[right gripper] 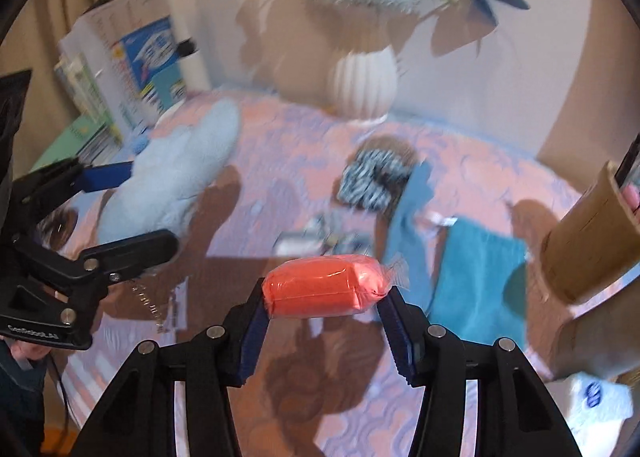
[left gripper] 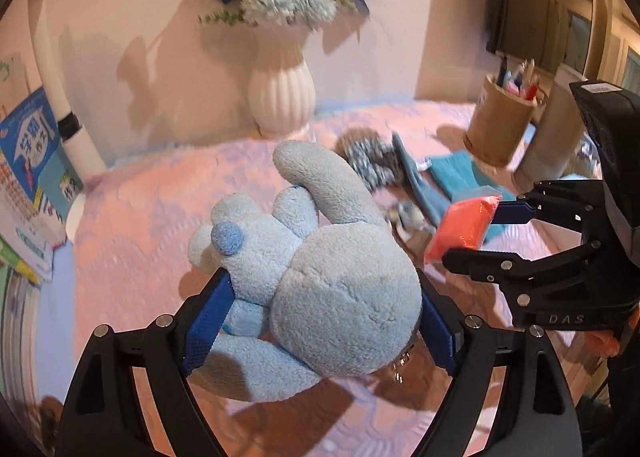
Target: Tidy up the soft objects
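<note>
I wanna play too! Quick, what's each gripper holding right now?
Left gripper: closed on the blue plush toy.
Right gripper: closed on the orange wrapped packet.

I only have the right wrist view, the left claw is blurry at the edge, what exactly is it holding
Observer: A light blue plush toy, clamped between the left claw's blue pads.
Operator: Any detail on the toy?
Observer: A darker blue round patch on its front.
Operator: How does my right claw look from there?
Observer: The right claw pinches the orange wrapped packet above the pink cloth.
</note>
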### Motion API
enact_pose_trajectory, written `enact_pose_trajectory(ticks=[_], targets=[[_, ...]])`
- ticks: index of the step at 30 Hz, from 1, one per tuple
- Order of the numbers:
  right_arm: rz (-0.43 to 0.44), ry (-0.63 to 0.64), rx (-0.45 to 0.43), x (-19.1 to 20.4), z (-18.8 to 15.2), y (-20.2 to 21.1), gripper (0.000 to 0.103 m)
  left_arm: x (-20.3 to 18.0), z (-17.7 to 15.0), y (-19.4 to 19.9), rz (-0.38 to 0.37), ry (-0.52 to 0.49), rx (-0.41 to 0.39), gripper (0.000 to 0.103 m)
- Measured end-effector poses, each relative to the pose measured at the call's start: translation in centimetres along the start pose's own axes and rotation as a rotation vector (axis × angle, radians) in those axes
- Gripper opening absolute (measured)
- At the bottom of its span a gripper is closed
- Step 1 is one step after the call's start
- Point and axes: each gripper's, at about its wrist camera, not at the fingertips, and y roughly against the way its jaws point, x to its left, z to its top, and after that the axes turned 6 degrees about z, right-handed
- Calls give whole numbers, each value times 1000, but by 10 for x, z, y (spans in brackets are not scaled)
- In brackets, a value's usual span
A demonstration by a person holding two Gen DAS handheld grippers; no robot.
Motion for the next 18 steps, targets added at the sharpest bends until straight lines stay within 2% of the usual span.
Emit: enact_pose_trajectory(ticks=[6,11,15,18], targets=[[59,30,1,-1,-21,-6,52,-8,-19,-15,28,74,83,85],[78,-7,63,-9,-42,-2,64,-10,-34,-11,15,87,107,87],[31,-58,81,-21,-63,10,73,-11,-48,0,18,50,103,89],[77,-143,87,-33,-76,20,75,-1,-57,7,-17,105,120,89]])
